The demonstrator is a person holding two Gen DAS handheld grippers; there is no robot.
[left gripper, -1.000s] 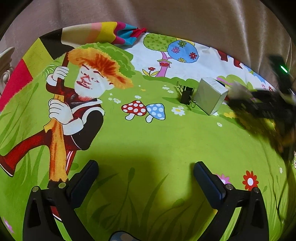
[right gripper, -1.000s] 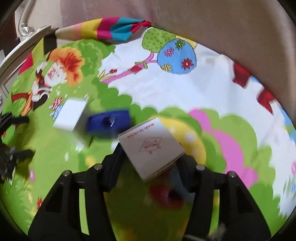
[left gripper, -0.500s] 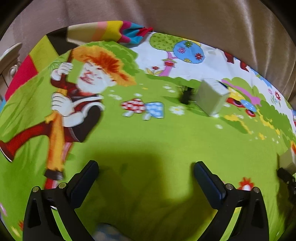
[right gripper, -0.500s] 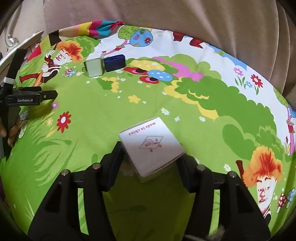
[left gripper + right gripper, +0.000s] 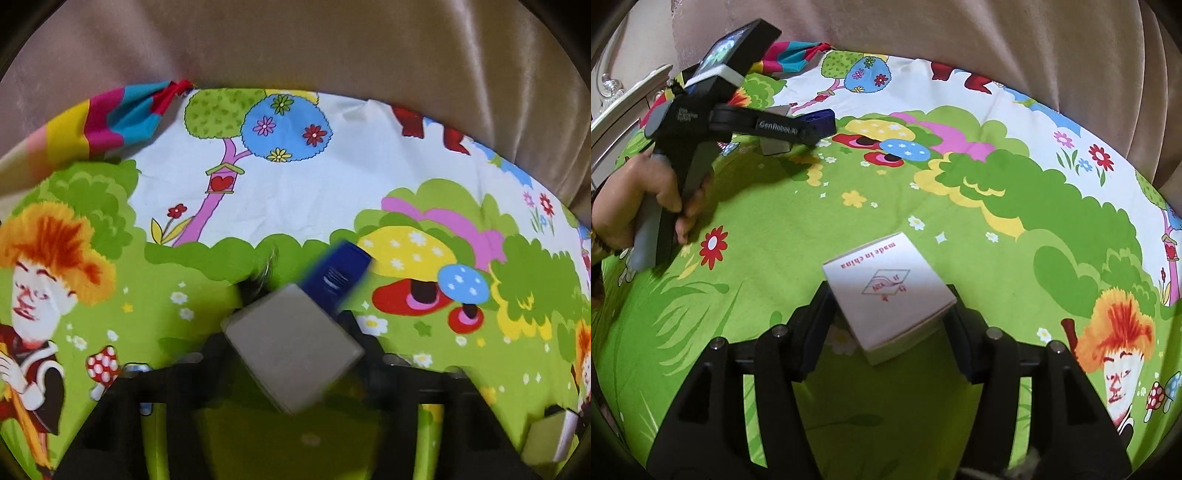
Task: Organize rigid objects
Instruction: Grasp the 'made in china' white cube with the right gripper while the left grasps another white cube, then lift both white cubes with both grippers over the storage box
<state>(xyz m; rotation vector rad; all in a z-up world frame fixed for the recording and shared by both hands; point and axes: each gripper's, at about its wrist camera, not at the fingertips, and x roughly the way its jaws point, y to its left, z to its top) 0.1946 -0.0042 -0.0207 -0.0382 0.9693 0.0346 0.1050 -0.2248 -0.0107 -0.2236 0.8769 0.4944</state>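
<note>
A grey box [image 5: 291, 347] sits cornerwise between the fingers of my left gripper [image 5: 290, 345]. The jaws are closing and the pads meet its sides, though the picture is blurred. A blue box [image 5: 336, 273] lies just behind it, and a small black clip [image 5: 258, 282] lies at its far left. In the right wrist view my right gripper [image 5: 888, 306] is shut on a white box [image 5: 886, 291] printed "made in china", held just above the sheet. That view also shows a person's hand [image 5: 646, 192] holding the left gripper over the grey box [image 5: 774, 147], beside the blue box [image 5: 822, 123].
All of it lies on a cartoon-print sheet [image 5: 849, 206], mostly green, with a white band at the back. A beige padded wall [image 5: 332, 48] rises behind it. A silver rail [image 5: 624, 98] runs along the left edge. The white box [image 5: 550, 439] shows at the left wrist view's lower right.
My left gripper has moved forward to the grey box and its jaws have narrowed from wide open onto it. My right gripper swung away with the white box, then held still.
</note>
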